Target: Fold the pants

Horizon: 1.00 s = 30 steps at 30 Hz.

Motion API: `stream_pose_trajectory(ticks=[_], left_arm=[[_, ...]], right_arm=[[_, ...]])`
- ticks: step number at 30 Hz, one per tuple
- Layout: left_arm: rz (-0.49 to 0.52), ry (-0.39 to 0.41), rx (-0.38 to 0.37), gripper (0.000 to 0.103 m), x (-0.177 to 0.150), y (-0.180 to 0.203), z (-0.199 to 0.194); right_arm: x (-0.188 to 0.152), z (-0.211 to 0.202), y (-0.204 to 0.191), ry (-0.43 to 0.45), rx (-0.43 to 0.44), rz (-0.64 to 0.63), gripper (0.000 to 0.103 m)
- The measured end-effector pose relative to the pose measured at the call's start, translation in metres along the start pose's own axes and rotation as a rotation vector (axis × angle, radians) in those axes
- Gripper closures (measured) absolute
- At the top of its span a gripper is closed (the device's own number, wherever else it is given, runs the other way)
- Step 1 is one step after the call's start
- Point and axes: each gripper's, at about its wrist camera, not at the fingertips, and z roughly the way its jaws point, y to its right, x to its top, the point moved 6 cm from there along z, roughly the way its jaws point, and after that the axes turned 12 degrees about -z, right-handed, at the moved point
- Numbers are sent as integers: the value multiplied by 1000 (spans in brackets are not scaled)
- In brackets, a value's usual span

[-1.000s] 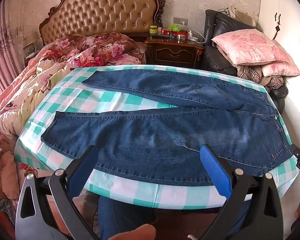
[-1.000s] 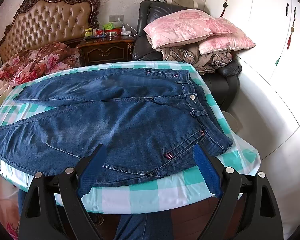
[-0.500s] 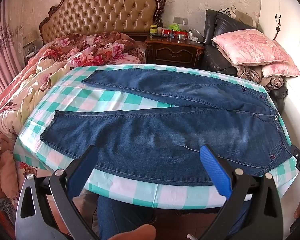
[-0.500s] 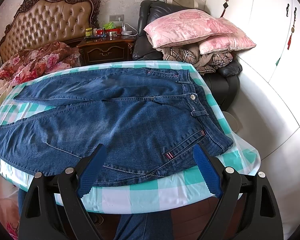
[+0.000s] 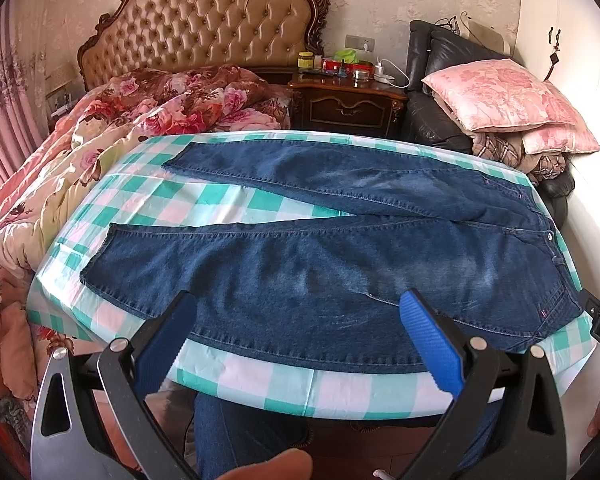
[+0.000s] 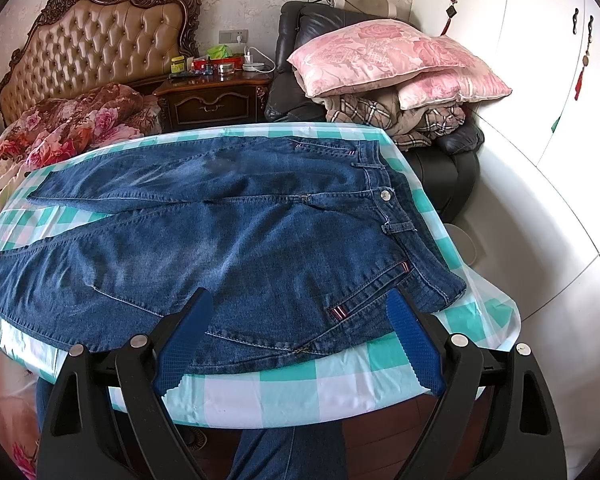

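A pair of blue jeans (image 5: 320, 264) lies flat on a table with a green and white checked cloth (image 5: 268, 384), legs spread apart toward the left, waistband at the right. It also shows in the right wrist view (image 6: 228, 256), with the waist button (image 6: 386, 195) at the right. My left gripper (image 5: 300, 320) is open and empty, hovering over the near leg at the table's front edge. My right gripper (image 6: 300, 316) is open and empty, hovering over the near hip and pocket.
A bed with a floral quilt (image 5: 112, 128) adjoins the table's left and far side. A dark nightstand (image 5: 348, 100) and a black armchair with pink pillows (image 6: 384, 56) stand behind. White wardrobe doors (image 6: 540, 80) are at the right. The person's legs (image 6: 284, 452) are below the table edge.
Both grippers have stayed almost still. The left wrist view has shifted very slightly; the jeans have not moved.
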Motion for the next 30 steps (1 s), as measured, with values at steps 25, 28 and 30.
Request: stream_pose_trajectory(ticks=[25, 28, 30], left_arm=[[-2, -4, -4, 1, 1, 3, -1], [-2, -9, -2, 1, 1, 5, 1], [-2, -10, -2, 1, 1, 5, 2]], right_arm=[[1, -1, 0, -2, 2, 0, 18], [1, 0, 0, -5, 2, 0, 18], [1, 1, 0, -7, 2, 1, 18]])
